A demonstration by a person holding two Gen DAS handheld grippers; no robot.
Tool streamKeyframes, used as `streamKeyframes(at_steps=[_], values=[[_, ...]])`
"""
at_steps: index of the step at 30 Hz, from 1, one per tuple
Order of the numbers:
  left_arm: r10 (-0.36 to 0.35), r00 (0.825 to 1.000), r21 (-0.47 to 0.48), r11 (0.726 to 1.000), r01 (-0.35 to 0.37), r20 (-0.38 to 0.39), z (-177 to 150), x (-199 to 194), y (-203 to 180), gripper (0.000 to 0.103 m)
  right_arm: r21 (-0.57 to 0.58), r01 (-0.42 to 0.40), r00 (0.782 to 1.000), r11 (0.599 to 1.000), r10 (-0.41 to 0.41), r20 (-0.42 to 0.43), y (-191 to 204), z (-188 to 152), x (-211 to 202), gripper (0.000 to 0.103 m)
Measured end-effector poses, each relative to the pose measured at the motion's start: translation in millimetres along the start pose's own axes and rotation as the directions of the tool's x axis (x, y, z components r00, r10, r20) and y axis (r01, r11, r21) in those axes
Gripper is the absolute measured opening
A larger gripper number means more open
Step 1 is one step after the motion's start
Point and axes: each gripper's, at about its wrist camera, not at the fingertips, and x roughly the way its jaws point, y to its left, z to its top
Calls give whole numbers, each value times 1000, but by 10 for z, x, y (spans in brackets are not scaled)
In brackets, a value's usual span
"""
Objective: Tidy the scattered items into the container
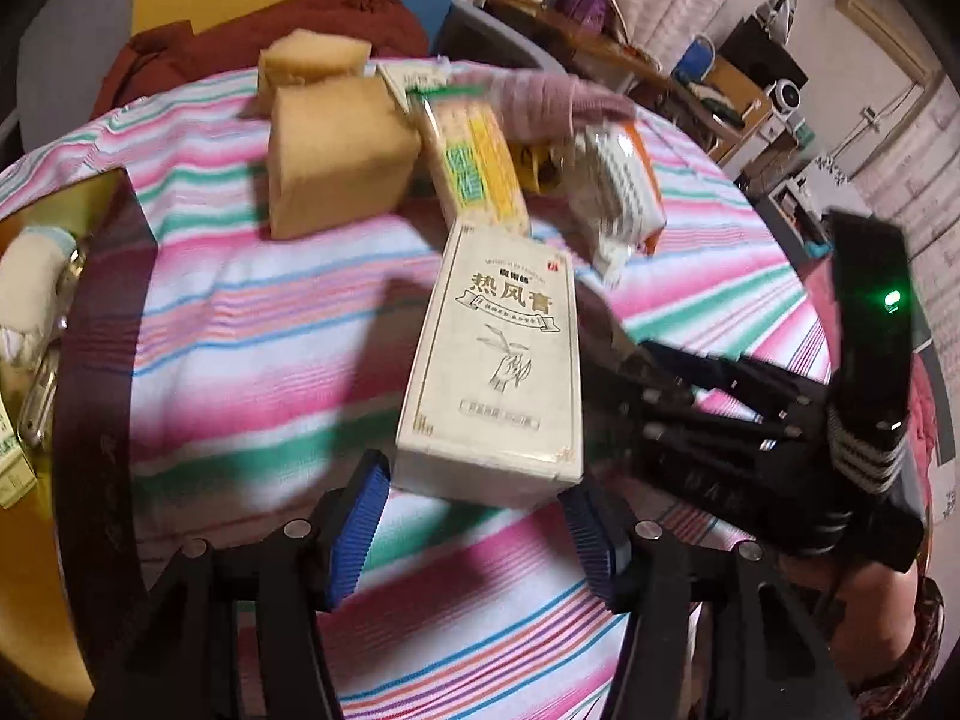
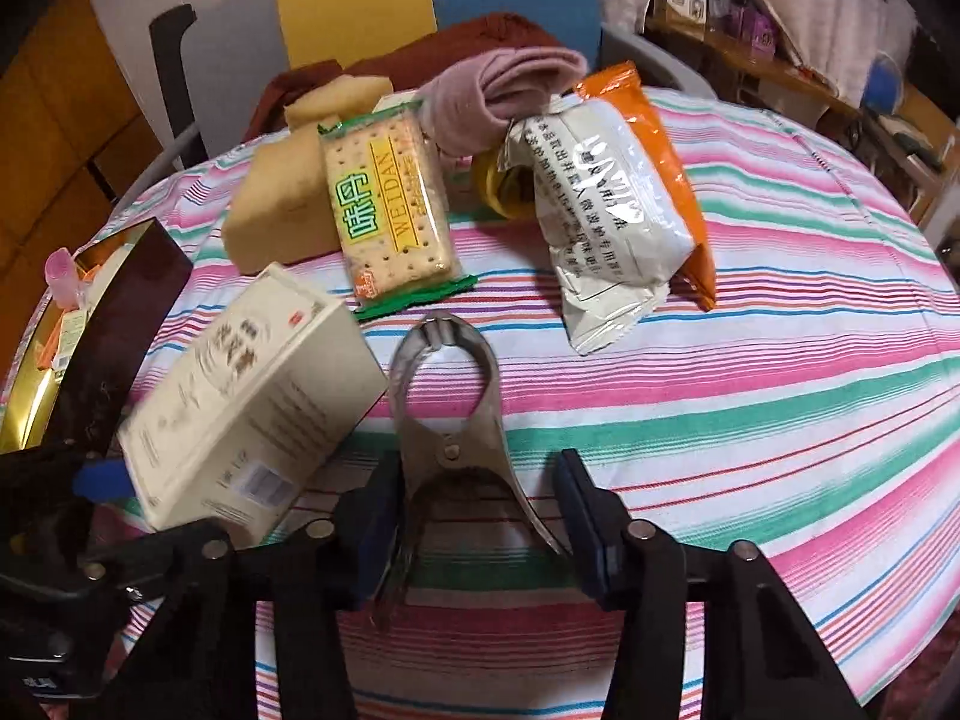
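My left tongs (image 1: 474,483) clamp the cream box (image 1: 495,360), lifted above the striped table (image 1: 240,324). My right tongs (image 2: 480,516) stand apart around a metal clip (image 2: 450,396). Farther off lie the cracker pack (image 2: 390,204), sponges (image 1: 330,162) and white-orange packet (image 2: 612,210); the dark container (image 2: 120,324) sits far left.

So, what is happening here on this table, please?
A person is tidying a striped table with two handheld grippers. The left gripper is shut on a cream box, lifted and tilted near the dark container at the left. The right gripper has a metal clamp between its pads, though a firm grip is unclear. A cracker pack, sponges, a white-orange packet and a pink cloth remain on the table.
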Motion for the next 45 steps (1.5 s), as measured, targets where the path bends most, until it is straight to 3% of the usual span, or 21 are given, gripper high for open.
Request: streamKeyframes(at_steps=[4, 9, 15, 17, 23, 27, 32, 39, 45], values=[[-42, 998, -44, 998, 43, 41, -64, -131, 25, 63, 44, -20, 1000, 999, 20, 11, -73, -181, -97, 46], [-4, 996, -20, 1000, 6, 93, 7, -189, -71, 64, 53, -3, 1000, 999, 2, 25, -55, -288, -153, 46], [12, 1000, 68, 998, -14, 29, 115, 99, -162, 58, 89, -11, 999, 996, 8, 34, -65, -284, -149, 45], [-5, 999, 67, 998, 2, 45, 91, 102, -157, 59, 107, -20, 999, 994, 16, 32, -82, -288, -171, 42], [-19, 998, 87, 996, 14, 60, -59, 16, -174, 58, 205, -132, 991, 970, 129, 29, -92, -344, -233, 39], [-45, 997, 65, 997, 41, 66, -128, -92, -124, 56, 268, -238, 971, 933, 236, 40, -54, -374, -287, 38], [-52, 993, 45, 998, 47, 102, -159, -294, -48, 56, 293, -305, 952, 906, 298, 68, 68, -350, -393, 38], [-58, 981, -6, 998, 60, 185, -172, -672, 194, 56, 231, -379, 925, 896, 365, 102, 474, -100, -576, 38], [-27, 964, -99, 994, 55, 264, -213, -1051, 626, 55, 141, -440, 898, 887, 430, 95, 1078, 191, -585, 36]])
